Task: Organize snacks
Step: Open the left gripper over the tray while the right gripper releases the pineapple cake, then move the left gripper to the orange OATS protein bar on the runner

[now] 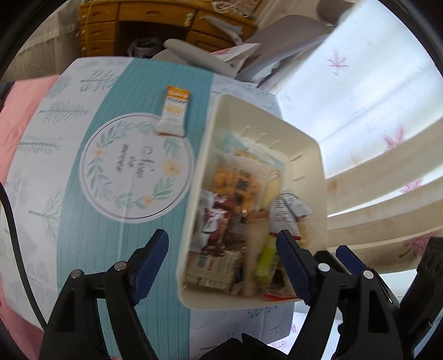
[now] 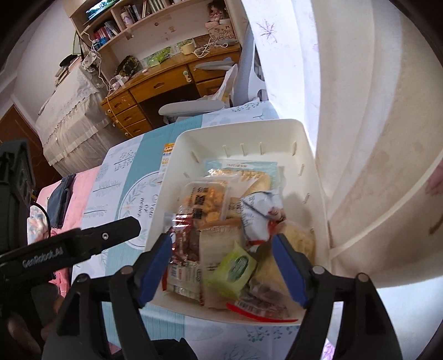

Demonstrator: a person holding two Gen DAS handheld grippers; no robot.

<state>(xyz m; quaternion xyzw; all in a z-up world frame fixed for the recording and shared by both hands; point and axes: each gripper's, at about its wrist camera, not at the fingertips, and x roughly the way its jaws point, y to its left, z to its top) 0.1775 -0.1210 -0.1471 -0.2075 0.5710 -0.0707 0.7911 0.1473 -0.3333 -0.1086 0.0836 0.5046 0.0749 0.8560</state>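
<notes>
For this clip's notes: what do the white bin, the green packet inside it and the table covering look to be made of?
White bin: likely moulded plastic, matte, with a rounded rim and ribbed inner walls.
Green packet: probably plastic film, slightly glossy, with a crimped edge.
Table covering: printed sheet with fold creases, cloth or vinyl; I cannot tell which.

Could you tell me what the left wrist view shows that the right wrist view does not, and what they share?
Only the left wrist view shows the whole orange-and-white snack bar lying on the tablecloth outside the bin; in the right view the bin wall hides most of it.

Only the right wrist view shows the bookshelf above the desk, the lace-covered furniture and the left gripper seen from the side.

Both show the white bin full of snacks, the green packet inside it, the wooden desk and open blue fingers.
</notes>
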